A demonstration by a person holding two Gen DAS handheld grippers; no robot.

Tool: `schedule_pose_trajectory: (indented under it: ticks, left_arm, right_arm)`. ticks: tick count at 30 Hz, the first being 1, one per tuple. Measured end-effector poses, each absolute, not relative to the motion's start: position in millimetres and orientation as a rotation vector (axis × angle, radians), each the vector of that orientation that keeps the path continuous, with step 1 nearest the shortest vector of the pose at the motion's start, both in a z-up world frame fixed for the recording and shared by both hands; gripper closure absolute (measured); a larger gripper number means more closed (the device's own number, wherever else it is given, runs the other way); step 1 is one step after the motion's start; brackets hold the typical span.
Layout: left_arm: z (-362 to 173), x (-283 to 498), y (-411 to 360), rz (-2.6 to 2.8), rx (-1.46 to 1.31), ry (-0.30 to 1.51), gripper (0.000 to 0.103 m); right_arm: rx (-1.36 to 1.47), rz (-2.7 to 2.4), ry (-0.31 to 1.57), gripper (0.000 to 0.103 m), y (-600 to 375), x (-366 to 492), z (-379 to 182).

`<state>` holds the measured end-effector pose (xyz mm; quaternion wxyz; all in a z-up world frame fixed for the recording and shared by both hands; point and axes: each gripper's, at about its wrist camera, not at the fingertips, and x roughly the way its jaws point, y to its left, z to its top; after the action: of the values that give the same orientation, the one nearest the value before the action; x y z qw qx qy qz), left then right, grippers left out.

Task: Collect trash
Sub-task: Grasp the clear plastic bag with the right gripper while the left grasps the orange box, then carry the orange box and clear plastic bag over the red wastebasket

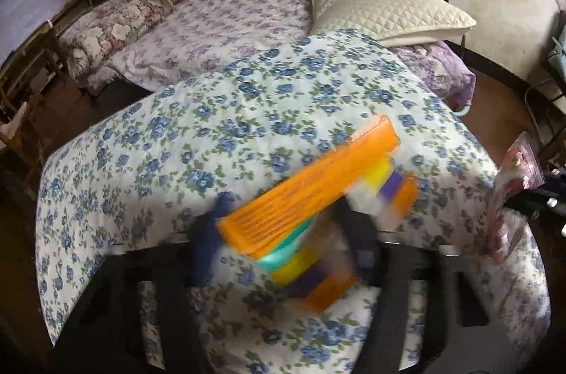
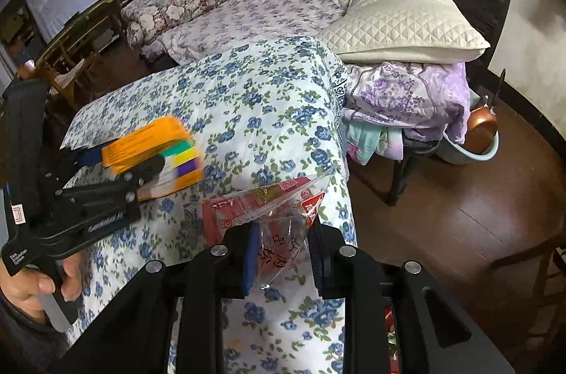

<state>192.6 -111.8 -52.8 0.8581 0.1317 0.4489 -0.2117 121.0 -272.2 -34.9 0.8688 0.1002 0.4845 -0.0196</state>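
My left gripper (image 1: 283, 229) is shut on an orange box (image 1: 311, 186) with green, yellow and purple stripes, held just above the blue-flowered bedspread (image 1: 219, 126); the box is motion-blurred. In the right wrist view the same left gripper (image 2: 123, 162) and orange box (image 2: 152, 147) are at the left. My right gripper (image 2: 283, 253) is shut on a clear plastic bag with red print (image 2: 269, 211), held over the bedspread's (image 2: 247, 98) right edge. The bag also shows at the right edge of the left wrist view (image 1: 513, 190).
A white quilted pillow (image 2: 403, 24) lies on folded purple bedding (image 2: 406, 91) at the back right. A second bed with a purple-flowered cover (image 2: 261, 17) and a rolled floral quilt (image 2: 177, 3) is behind. A basin with a copper pan (image 2: 477, 133) stands on the wooden floor (image 2: 442, 215).
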Motion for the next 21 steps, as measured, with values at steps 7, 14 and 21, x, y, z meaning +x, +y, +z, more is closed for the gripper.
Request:
schedule_pose_trajectory:
  ticks: [7,14,21]
  left_arm:
    - [-43.7,193.8,-99.5,-0.410,0.111,1.080,0.078]
    - [-37.9,168.7,-106.5,-0.478,0.102,1.130,0.079]
    - [-32.8,181.7,-105.8,-0.428,0.046,1.086,0.067]
  right_arm:
    - [0.213,0.096,0.970,0.054,-255.6,121.9,-40.0]
    - [0.224,0.185,0.957,0.038,-250.2,114.5,-35.7]
    - [0.163,0.145,0.955,0.033,-243.9,111.3,-37.0]
